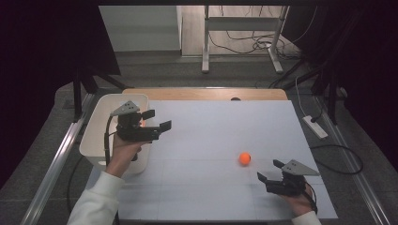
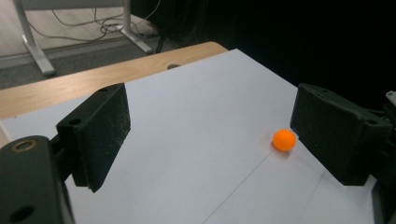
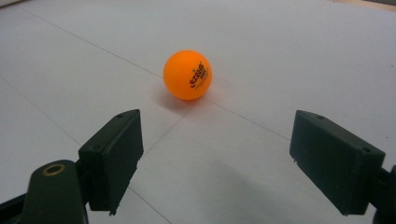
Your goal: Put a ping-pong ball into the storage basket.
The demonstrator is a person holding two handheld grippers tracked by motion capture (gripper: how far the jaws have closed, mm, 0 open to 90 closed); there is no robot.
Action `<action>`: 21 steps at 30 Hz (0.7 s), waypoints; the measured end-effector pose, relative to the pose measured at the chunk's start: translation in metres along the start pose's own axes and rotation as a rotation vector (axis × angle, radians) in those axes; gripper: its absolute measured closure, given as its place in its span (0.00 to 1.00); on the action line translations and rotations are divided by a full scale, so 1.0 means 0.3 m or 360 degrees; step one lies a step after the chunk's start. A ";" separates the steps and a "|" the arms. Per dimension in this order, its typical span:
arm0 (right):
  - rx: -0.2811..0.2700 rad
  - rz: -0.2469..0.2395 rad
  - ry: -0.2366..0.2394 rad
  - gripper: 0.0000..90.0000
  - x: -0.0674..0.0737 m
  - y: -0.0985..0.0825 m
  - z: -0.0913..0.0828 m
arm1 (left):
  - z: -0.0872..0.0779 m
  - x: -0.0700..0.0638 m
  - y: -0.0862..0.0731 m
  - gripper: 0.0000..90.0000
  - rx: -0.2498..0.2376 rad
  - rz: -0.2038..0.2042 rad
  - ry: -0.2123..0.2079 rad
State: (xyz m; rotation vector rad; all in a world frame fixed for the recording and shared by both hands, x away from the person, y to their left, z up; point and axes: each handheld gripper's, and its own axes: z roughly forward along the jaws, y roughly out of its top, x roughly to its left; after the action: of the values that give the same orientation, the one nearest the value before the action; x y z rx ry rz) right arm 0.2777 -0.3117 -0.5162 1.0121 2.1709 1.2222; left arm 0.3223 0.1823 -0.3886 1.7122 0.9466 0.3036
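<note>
Holding our right gripper low over the white table, jaws spread wide and empty, orange ball resting just ahead of them, our left gripper likewise spread, raised beside the white bin.

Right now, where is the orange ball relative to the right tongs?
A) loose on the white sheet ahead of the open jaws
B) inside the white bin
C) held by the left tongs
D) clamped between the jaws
A: the orange ball rests on the white sheet beyond the right tongs, whose jaws stand wide apart and touch nothing.
</note>
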 end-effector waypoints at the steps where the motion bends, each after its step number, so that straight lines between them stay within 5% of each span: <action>1: 0.0001 -0.0001 -0.0001 0.19 0.000 0.000 0.000 | 0.007 -0.007 0.001 0.15 0.0007 0.0004 -0.0022; 21: -0.0001 0.0003 -0.0001 0.19 -0.004 0.001 0.003 | 0.094 -0.070 -0.006 0.14 0.0058 0.0037 -0.0137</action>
State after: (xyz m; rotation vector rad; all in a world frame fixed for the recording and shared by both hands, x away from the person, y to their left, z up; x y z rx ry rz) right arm 0.2792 -0.3121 -0.5164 1.0144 2.1690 1.2233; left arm 0.3257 0.1479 -0.3952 1.7569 0.8743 0.2270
